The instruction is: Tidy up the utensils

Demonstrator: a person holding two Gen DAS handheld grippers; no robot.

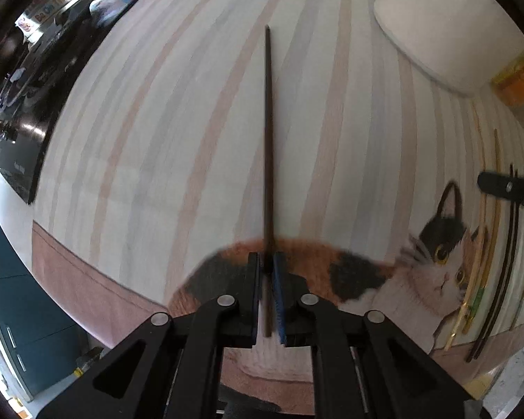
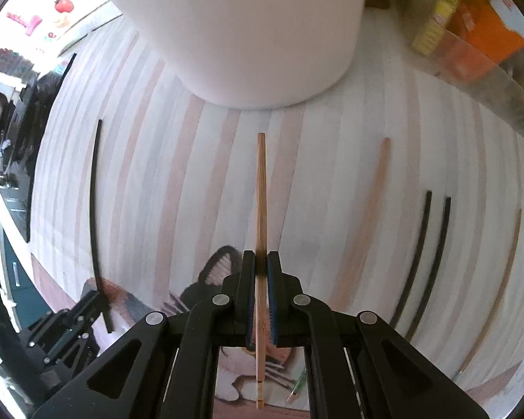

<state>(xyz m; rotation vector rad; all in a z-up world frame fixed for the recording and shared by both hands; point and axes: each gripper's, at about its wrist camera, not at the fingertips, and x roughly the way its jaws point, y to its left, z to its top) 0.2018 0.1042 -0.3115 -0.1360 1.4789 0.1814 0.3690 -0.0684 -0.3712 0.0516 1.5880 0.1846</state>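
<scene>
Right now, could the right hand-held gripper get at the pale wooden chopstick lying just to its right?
Probably not yet: the right hand-held gripper is shut on a bamboo chopstick. The pale wooden chopstick lies uncovered on the striped mat, so its path looks free once emptied.

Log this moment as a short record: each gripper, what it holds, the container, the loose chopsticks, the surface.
left gripper: shut on dark chopstick
right gripper: shut on light bamboo chopstick
container: white cylinder, standing beyond both chopsticks
loose chopsticks: pale wooden chopstick, two black chopsticks, side by side
surface: striped mat with cat picture
</scene>
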